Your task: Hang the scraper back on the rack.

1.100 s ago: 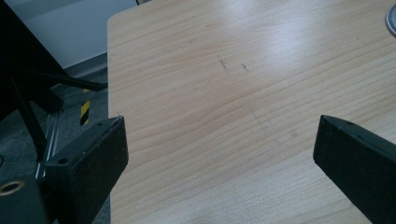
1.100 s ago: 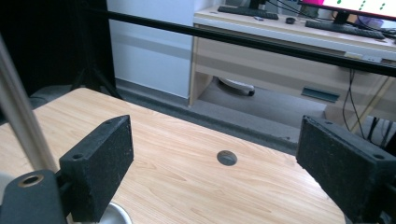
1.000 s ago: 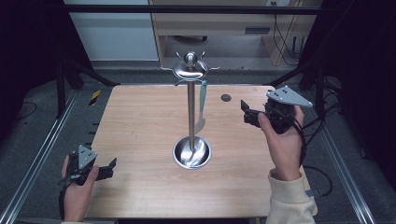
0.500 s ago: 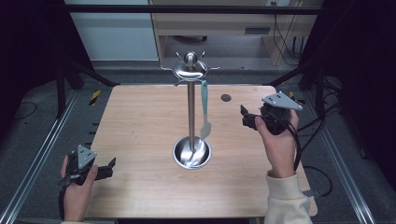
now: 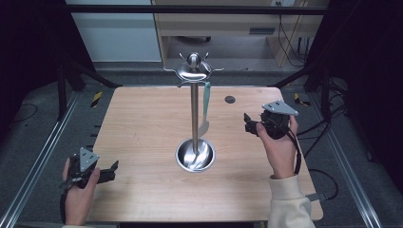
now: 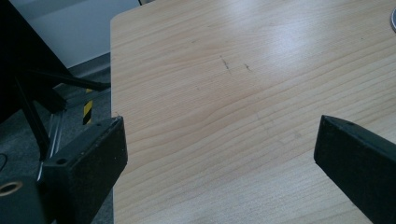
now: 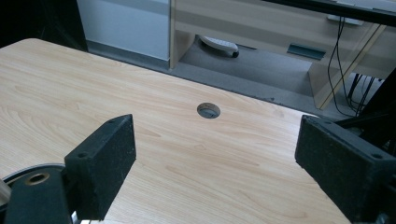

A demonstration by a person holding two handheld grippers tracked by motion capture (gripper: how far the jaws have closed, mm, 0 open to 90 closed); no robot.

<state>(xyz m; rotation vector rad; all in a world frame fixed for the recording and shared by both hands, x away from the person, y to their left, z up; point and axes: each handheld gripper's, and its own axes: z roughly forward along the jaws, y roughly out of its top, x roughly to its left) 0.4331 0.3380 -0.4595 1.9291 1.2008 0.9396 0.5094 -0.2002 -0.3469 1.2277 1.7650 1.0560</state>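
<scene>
Two grippers wait beside a metal stand (image 5: pixel 194 118).
A green spatula (image 5: pixel 205 110) hangs from it, mid surface (image 5: pixel 142 123). The left gripper (image 5: pixel 110 172), near left, and right gripper (image 5: pixel 249 124) have wide-open, empty fingers.

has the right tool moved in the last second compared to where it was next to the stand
Yes. The right tool has drawn back toward the person and slightly away from the stand, judged against the table's round hole.
</scene>
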